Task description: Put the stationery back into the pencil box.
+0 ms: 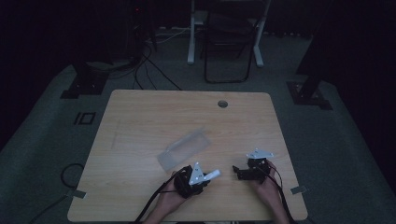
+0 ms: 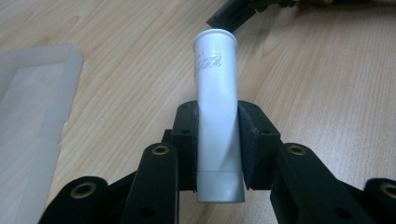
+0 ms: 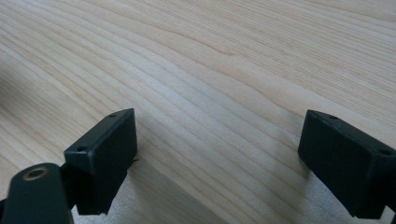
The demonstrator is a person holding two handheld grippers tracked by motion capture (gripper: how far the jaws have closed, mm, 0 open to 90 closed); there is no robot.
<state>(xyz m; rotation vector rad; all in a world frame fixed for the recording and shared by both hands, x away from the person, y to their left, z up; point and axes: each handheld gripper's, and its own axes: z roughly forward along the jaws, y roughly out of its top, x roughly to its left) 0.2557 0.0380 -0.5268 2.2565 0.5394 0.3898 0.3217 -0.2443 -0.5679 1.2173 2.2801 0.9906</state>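
A white plastic tube (image 2: 217,112) with small printed text sticks out forward from my left gripper (image 2: 218,140), whose black pads press on both its sides. In the high view that left gripper (image 1: 204,178) sits near the table's front edge with the tube (image 1: 213,175) pointing right. To its right, my right gripper (image 1: 239,171) rests low over the wood and points left. Its jaws (image 3: 224,154) stand wide apart over bare wood, with nothing between them.
A clear flat plastic tray (image 1: 184,148) lies on the wooden table (image 1: 140,116) just beyond the left gripper; its edge (image 2: 32,107) appears at the left of the left gripper view. A round cable hole (image 1: 222,103) is near the far edge. Chair and desk legs stand behind.
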